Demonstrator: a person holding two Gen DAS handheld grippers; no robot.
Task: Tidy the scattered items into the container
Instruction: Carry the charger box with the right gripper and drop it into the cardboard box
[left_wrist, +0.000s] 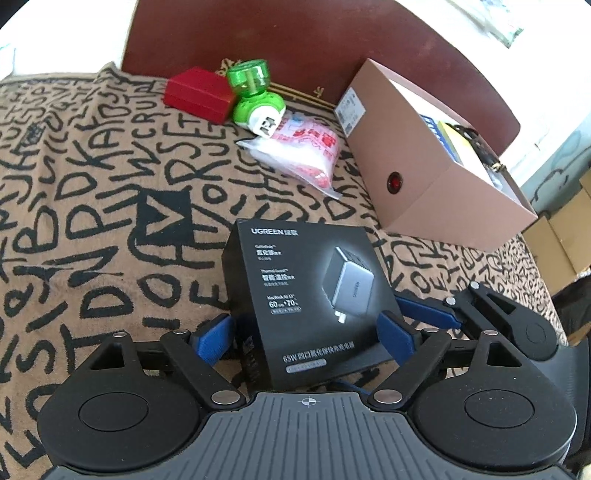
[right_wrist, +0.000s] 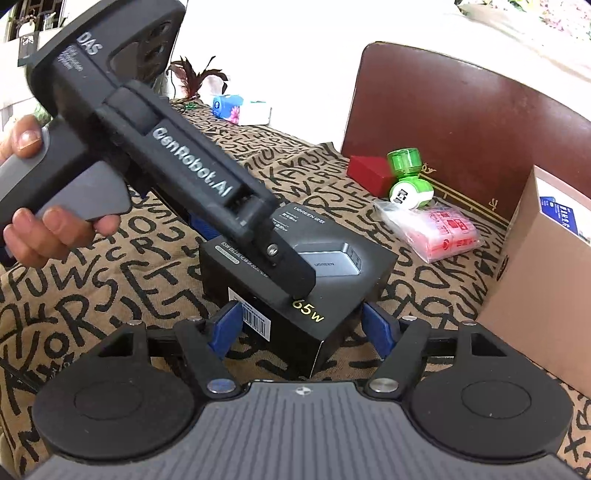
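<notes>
Jaws on both my left gripper (left_wrist: 308, 332) and right gripper (right_wrist: 303, 328) straddle the charger box (left_wrist: 306, 295) at lower centre, spread; squeezing unevenly could twist it short of the container (left_wrist: 436, 166).

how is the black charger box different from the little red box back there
The black charger box is larger and printed with white text and a charger picture; the red box is smaller and plain. The black charger box sits near, between the blue pads of the left gripper and the right gripper; the red box sits far back beside the green plug-in device, with no gripper near it. Both rest closed on the patterned cloth, outside the cardboard container.
</notes>
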